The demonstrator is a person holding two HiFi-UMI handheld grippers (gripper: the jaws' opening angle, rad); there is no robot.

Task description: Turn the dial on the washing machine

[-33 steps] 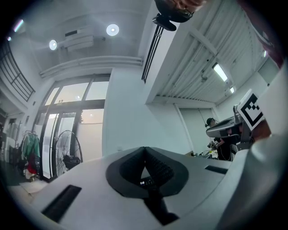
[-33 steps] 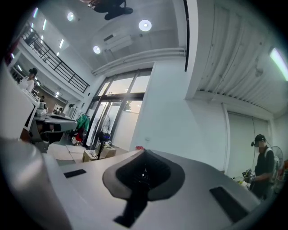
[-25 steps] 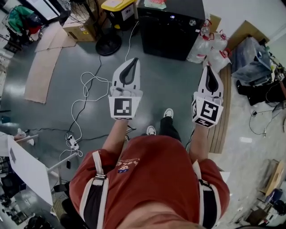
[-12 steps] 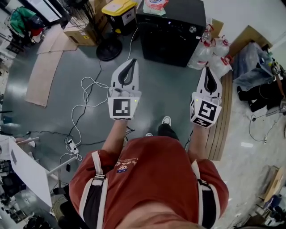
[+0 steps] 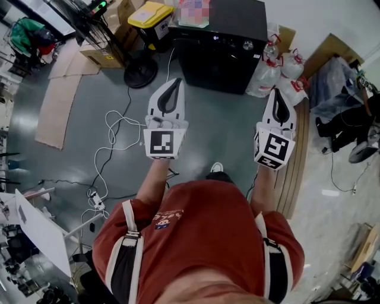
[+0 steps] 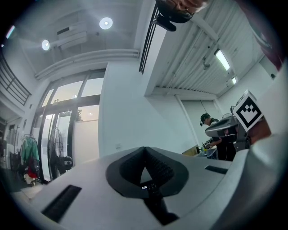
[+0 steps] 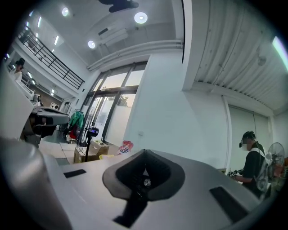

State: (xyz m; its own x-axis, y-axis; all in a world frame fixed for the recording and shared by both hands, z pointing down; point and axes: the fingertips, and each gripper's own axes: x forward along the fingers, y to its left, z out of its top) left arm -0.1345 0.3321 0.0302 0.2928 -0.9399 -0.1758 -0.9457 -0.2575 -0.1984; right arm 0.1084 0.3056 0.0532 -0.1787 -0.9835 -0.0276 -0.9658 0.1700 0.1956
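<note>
Head view, near to far. Nearest: red shirt point(image 5: 202, 237) with dark straps, one shoe point(image 5: 217, 168) just beyond it on the grey floor point(image 5: 219, 119).

Ahead of the shirt, at left: left gripper point(image 5: 176, 80), pointed toward the washer, jaws closed tip to tip with nothing between them. At right, level with it and well apart: right gripper point(image 5: 276, 91), likewise closed at the tips and empty.

Same reading from each gripper's own view: left gripper point(image 6: 145, 148) and right gripper point(image 7: 145, 152) with pads meeting in a point, only an open loop behind the tips.

On the floor, left of the left gripper: white cable point(image 5: 116, 127) in loose loops.

Beyond both grippers, at the top of the head view: black washer point(image 5: 222, 59), untouched. Dial point(image 5: 248, 45) near the right end of its front panel, ahead of the gap between the grippers and nearer the right one.

Right of the washer: clear bags point(image 5: 276, 68). Left of it: fan base point(image 5: 141, 72), yellow-lidded bin point(image 5: 151, 15), flat cardboard point(image 5: 56, 110)
</note>
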